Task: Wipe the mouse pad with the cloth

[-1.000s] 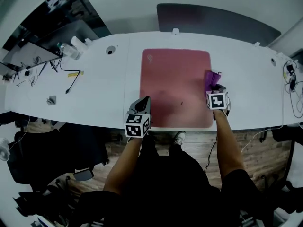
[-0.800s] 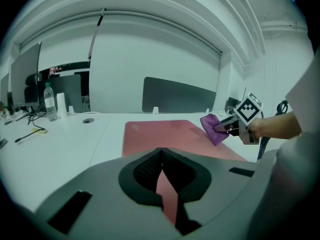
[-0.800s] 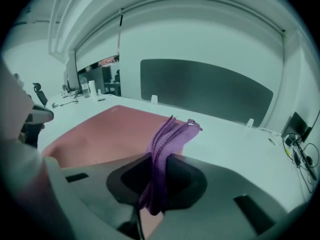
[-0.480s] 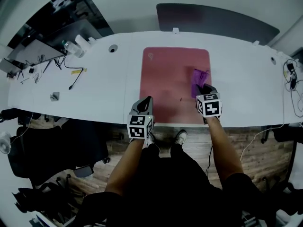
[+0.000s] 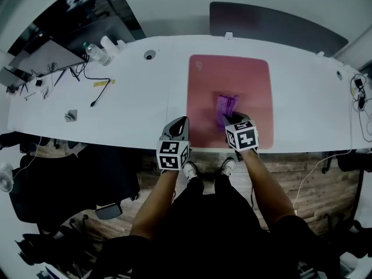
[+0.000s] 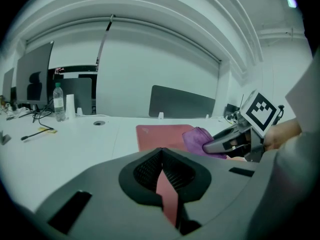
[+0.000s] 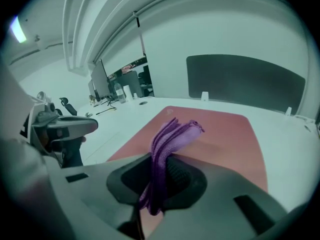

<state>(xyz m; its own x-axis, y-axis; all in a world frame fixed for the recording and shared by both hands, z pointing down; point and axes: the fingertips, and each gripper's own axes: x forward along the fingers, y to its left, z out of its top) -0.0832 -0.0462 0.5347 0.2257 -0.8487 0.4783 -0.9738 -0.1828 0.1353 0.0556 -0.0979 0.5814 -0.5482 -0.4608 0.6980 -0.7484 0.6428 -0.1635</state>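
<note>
A large pink mouse pad (image 5: 251, 80) lies on the white table (image 5: 133, 103), also seen as the pad (image 6: 162, 134) and the pad (image 7: 227, 129). My right gripper (image 5: 231, 118) is shut on a folded purple cloth (image 5: 226, 105), which rests on the pad's middle near its front. The cloth (image 7: 170, 139) sticks out between the jaws. In the left gripper view the cloth (image 6: 197, 139) shows to the right. My left gripper (image 5: 177, 125) hovers at the pad's front left corner, jaws shut with nothing in them; its tips (image 6: 161, 170) meet.
A dark divider panel (image 5: 279, 25) stands behind the table. At the far left are a bottle (image 5: 93, 52), cables (image 5: 96, 89) and a monitor (image 6: 35, 79). More cables (image 5: 359, 97) lie at the right end. The table's front edge is right under both grippers.
My right gripper has dragged the cloth leftward across the pad, from its right edge to its middle. The left gripper stays near the pad's front left corner.
</note>
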